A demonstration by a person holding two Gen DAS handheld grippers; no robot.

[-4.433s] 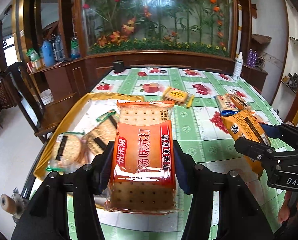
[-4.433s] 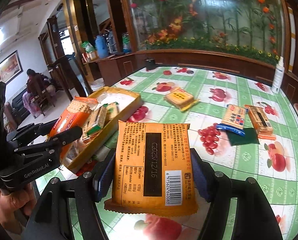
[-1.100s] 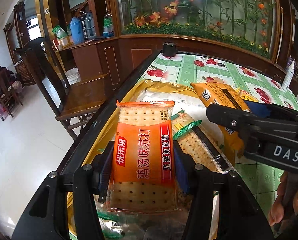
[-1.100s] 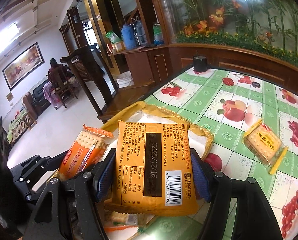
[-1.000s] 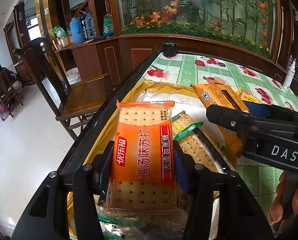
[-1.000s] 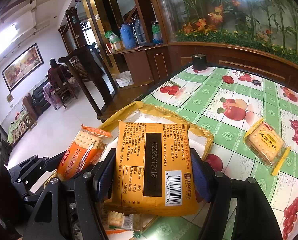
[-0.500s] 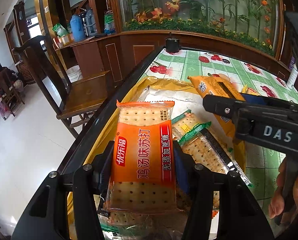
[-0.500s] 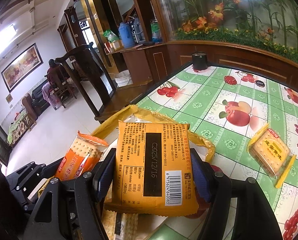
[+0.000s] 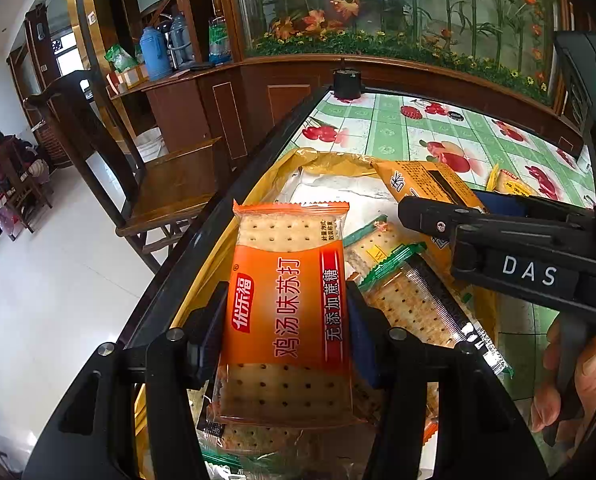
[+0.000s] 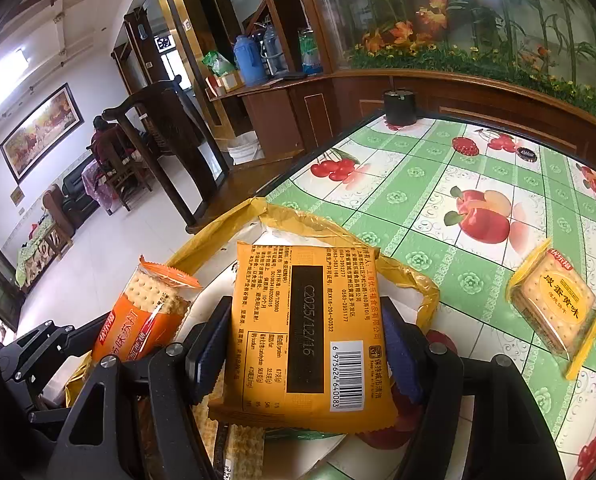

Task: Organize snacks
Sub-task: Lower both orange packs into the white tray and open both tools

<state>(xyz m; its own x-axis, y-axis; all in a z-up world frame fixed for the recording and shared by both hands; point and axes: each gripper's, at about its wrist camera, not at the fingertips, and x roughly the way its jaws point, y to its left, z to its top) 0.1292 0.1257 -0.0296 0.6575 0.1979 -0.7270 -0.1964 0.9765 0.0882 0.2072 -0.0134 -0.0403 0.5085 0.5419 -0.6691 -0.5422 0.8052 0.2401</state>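
Over the yellow-rimmed snack tray (image 9: 290,160), the left gripper (image 9: 286,320) pinches an orange soda-cracker packet (image 9: 288,300); just beside it, the right gripper (image 10: 305,344) pinches a yellow barcoded biscuit packet (image 10: 303,328) above green-wrapped crackers (image 9: 413,296)

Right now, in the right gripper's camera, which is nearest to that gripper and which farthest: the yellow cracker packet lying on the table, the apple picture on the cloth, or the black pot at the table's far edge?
1. Yellow cracker packet: nearest the right gripper, on the table to its right.
2. Apple picture: farther out, mid-cloth.
3. Black pot: farthest, at the table's far edge.
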